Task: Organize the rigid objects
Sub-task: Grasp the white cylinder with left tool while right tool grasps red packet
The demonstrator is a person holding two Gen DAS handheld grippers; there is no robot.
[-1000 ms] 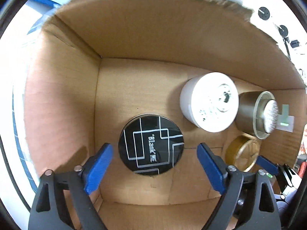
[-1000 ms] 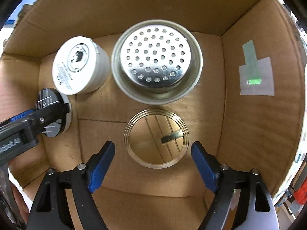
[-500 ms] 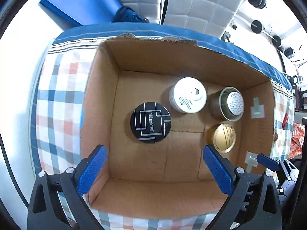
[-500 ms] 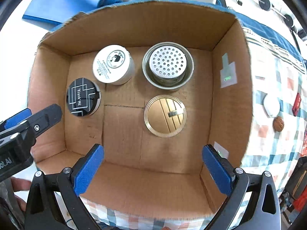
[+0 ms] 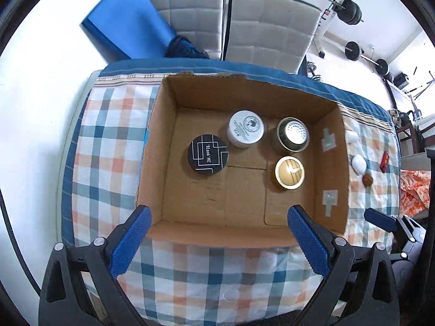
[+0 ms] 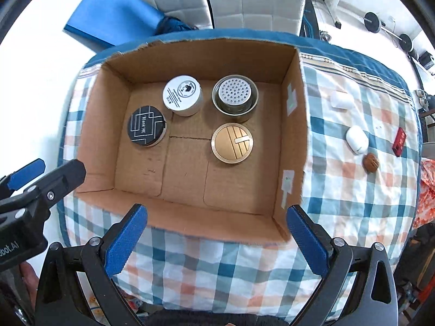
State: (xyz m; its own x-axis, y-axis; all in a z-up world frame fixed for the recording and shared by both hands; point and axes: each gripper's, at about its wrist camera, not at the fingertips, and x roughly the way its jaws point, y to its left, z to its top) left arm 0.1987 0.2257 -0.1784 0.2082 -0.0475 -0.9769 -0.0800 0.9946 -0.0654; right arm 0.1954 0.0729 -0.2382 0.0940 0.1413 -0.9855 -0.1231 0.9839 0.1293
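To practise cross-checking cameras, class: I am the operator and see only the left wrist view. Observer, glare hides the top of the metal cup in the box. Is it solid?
Observer: No. In the right wrist view the metal cup has a top pierced with many small round holes.
Operator: The gold lid is washed out for me too. Any detail?
Observer: The gold lid shows parallel grooves and a small pale bar across them.
Operator: Is any part of the person in view?
Observer: Yes, fingers show at the lower left edge of the right wrist view.
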